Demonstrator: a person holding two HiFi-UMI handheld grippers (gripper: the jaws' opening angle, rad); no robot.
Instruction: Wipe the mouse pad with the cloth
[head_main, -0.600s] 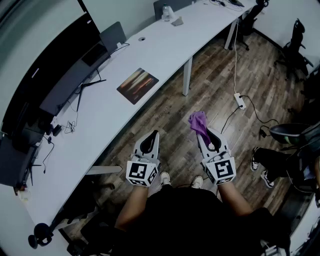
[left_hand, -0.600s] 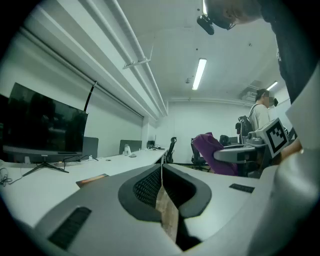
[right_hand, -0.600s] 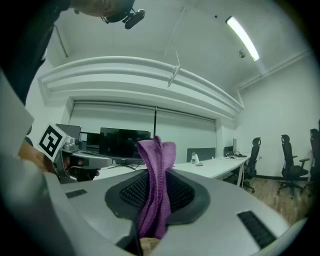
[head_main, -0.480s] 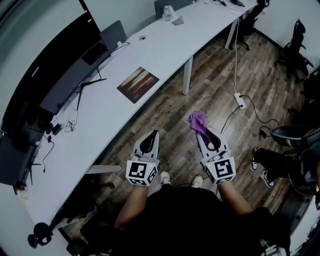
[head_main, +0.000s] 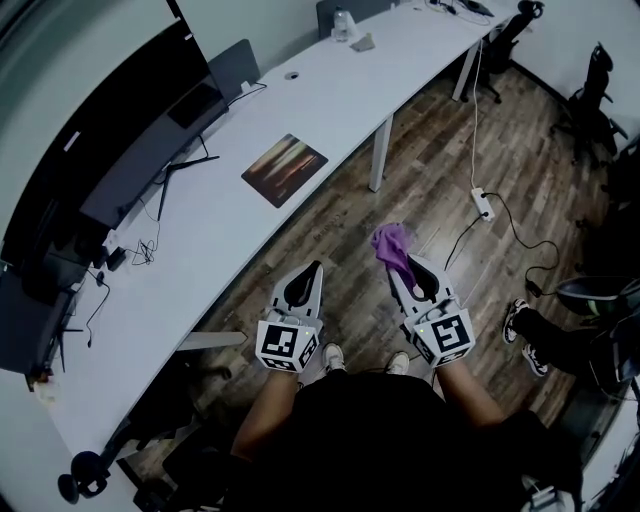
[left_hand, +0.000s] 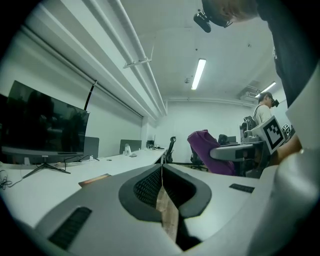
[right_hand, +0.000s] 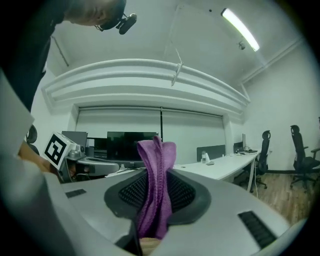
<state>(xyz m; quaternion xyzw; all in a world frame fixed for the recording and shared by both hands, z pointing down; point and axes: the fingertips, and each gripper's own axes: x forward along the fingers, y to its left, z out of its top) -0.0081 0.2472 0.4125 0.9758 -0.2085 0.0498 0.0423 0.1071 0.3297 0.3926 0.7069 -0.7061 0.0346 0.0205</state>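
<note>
A person standing back from a long white desk (head_main: 340, 95) is holding a purple cloth (head_main: 392, 243) pinched between the closed jaws of the right gripper (head_main: 405, 268), the fabric bunching up out of the tips. The left gripper (head_main: 307, 272) is riding alongside, its jaws pressed together on nothing. The mouse pad (head_main: 285, 169), a dark mat with an orange-brown print, is lying flat near the desk's front edge, at about eleven o'clock from the grippers and well apart from them. The cloth is looking light, soft and floppy, likely gripping best by a gathered fold. A large dark monitor (head_main: 120, 130) is standing at ten o'clock, while wood-plank flooring (head_main: 430, 150), a power strip (head_main: 482, 203) and office chairs (head_main: 598, 85) are filling the room toward two o'clock.
</note>
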